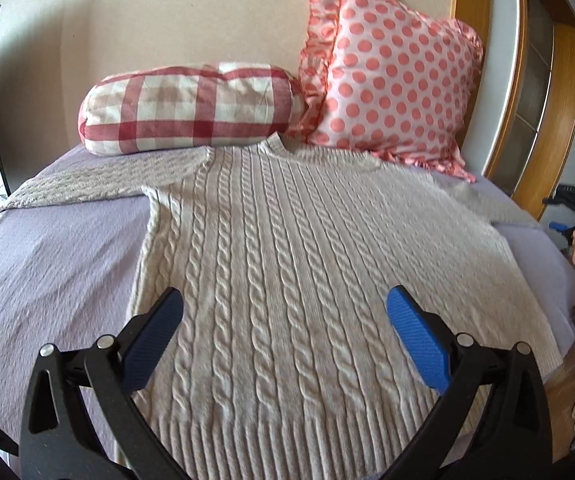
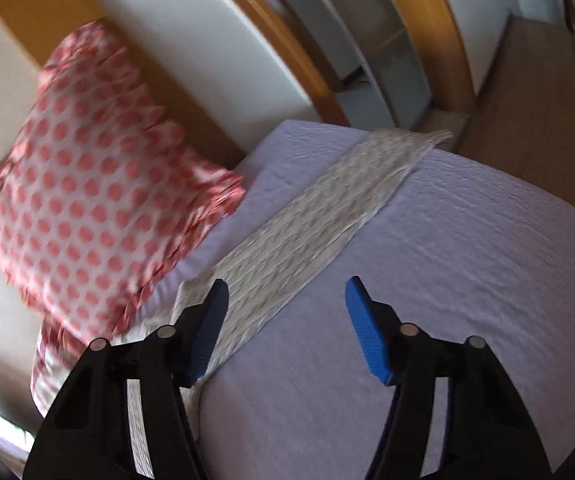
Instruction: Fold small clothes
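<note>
Lavender bed [image 1: 47, 248] carries our flat sweater [image 1: 287, 260]; both grippers [image 1: 285, 308] [image 2: 287, 300] gape empty; right view alone shows its sleeve [image 2: 327, 200].

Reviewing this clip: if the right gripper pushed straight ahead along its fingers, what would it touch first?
Probably the sweater sleeve, which runs diagonally across the lilac bedspread just ahead of the open right gripper. The sleeve lies slightly toward its left finger, so it might land on the bedspread beside it; blur makes depth uncertain.

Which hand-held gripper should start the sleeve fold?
Probably right. The right hand-held gripper is open directly over the sleeve. The left hand-held gripper, also open, hovers over the middle of the sweater, away from either sleeve.
</note>
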`<state>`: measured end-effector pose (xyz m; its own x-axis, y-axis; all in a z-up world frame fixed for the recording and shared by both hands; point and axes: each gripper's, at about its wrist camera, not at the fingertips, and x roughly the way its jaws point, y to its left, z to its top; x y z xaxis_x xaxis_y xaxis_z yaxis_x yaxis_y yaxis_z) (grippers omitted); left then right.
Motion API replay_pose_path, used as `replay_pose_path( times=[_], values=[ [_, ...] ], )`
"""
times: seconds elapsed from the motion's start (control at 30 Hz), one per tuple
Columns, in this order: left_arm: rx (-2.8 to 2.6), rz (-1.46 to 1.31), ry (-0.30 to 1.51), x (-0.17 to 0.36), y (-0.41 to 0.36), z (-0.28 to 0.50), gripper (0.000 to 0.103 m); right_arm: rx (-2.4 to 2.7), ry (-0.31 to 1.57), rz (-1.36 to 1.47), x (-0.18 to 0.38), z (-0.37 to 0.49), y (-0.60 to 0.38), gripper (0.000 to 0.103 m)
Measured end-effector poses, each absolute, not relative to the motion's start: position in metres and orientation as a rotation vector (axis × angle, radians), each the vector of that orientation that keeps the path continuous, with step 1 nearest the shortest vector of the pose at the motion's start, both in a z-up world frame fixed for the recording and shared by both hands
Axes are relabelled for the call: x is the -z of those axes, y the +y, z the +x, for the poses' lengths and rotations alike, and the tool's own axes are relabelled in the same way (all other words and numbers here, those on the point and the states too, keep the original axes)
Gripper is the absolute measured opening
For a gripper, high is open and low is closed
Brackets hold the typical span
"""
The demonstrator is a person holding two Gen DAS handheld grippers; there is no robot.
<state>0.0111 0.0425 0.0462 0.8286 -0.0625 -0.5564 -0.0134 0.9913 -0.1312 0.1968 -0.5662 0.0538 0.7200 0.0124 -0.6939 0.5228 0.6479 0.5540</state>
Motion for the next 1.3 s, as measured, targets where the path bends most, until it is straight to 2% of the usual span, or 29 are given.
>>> replay_pose_path(
  times=[0.07, 0.17, 0.23, 0.33, 0.4, 0.43, 0.47, 0.57, 0.67, 0.8, 0.93, 1.03, 1.17, 1.23, 1.3],
  values=[
    [0.025, -0.165, 0.518, -0.057, 0.054, 0.014, 0.101, 0.401, 0.712, 0.900, -0.038, 0.213, -0.598, 0.046],
    [0.009, -0.187, 0.461, -0.071, 0.071, 0.024, 0.101, 0.480, 0.698, 0.958, -0.021, 0.230, -0.626, 0.041],
    [-0.020, -0.196, 0.459, -0.075, 0.079, 0.033, 0.101, 0.515, 0.708, 0.978, -0.013, 0.241, -0.639, 0.041],
    [-0.054, -0.213, 0.480, -0.072, 0.090, 0.046, 0.101, 0.548, 0.682, 0.984, -0.008, 0.248, -0.645, 0.035],
    [-0.066, -0.225, 0.516, -0.065, 0.095, 0.053, 0.101, 0.559, 0.666, 0.976, -0.003, 0.254, -0.646, 0.027],
    [-0.070, -0.236, 0.530, -0.062, 0.098, 0.056, 0.101, 0.566, 0.670, 0.962, -0.002, 0.255, -0.647, 0.014],
    [-0.071, -0.246, 0.541, -0.060, 0.101, 0.057, 0.101, 0.562, 0.667, 0.951, -0.001, 0.256, -0.648, 0.009],
    [-0.072, -0.280, 0.550, -0.057, 0.112, 0.056, 0.101, 0.538, 0.619, 0.895, -0.017, 0.249, -0.638, 0.008],
    [-0.102, -0.306, 0.535, -0.061, 0.130, 0.051, 0.101, 0.420, 0.537, 0.721, -0.067, 0.248, -0.591, 0.008],
    [-0.122, -0.337, 0.538, -0.065, 0.158, 0.049, 0.101, 0.114, 0.458, 0.572, -0.141, 0.247, -0.483, 0.008],
    [-0.154, -0.361, 0.550, -0.067, 0.185, 0.050, 0.101, -0.230, 0.447, 0.489, -0.186, 0.244, -0.355, 0.008],
    [-0.195, -0.389, 0.535, -0.071, 0.206, 0.049, 0.101, -0.460, 0.500, 0.442, -0.188, 0.242, -0.256, 0.008],
    [-0.248, -0.484, 0.534, -0.071, 0.247, 0.055, 0.101, -0.697, 0.811, 0.328, -0.141, 0.249, -0.135, 0.011],
    [-0.274, -0.543, 0.537, -0.068, 0.273, 0.058, 0.101, -0.734, 0.888, 0.329, -0.127, 0.241, -0.121, 0.011],
    [-0.296, -0.613, 0.544, -0.062, 0.300, 0.060, 0.101, -0.715, 0.833, 0.373, -0.131, 0.229, -0.140, 0.018]
  ],
)
